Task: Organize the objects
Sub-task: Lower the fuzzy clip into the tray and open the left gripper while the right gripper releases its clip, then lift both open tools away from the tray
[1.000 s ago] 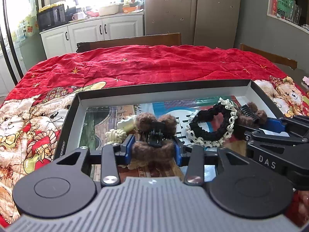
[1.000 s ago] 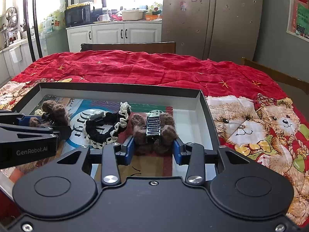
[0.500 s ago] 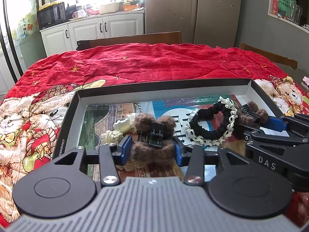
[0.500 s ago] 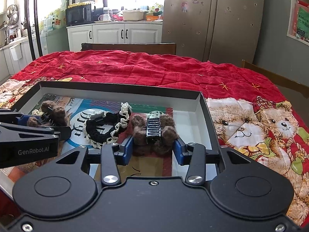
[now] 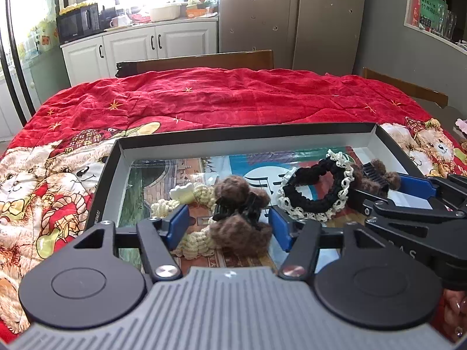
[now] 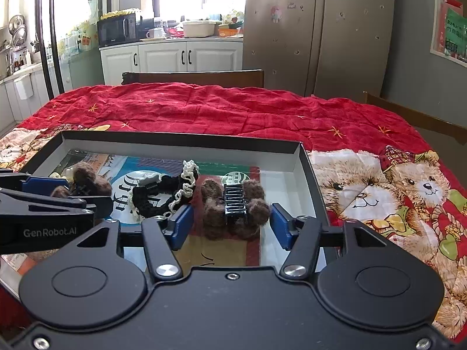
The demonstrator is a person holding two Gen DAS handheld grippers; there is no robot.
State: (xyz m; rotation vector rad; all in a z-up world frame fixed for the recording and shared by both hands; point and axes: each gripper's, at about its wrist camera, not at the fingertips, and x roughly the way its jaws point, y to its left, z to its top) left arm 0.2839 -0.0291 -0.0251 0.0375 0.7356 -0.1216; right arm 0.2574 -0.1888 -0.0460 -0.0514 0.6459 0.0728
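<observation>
A shallow grey box [image 5: 262, 143] [image 6: 181, 143] lies on the red quilt. In the left wrist view a brown fuzzy hair claw [image 5: 239, 213] rests on the box floor between the fingers of my left gripper [image 5: 230, 226], whose jaws are opening; gaps show on both sides of the claw. In the right wrist view a second brown fuzzy claw [image 6: 233, 207] lies between the fingers of my right gripper [image 6: 230, 226], also opening, its pads clear of the claw. A black scrunchie with cream lace [image 5: 316, 192] [image 6: 166, 195] lies between the two claws.
A cream knitted hair tie [image 5: 192, 239] lies under and left of the left claw. The red bear-print quilt [image 5: 204, 99] covers the table around the box. Wooden chair backs [image 6: 192, 77] stand at the far edge, with kitchen cabinets beyond.
Both grippers' blue pads have spread apart and come off the brown claws, which now lie loose on the box floor. Neither hand has shifted.
</observation>
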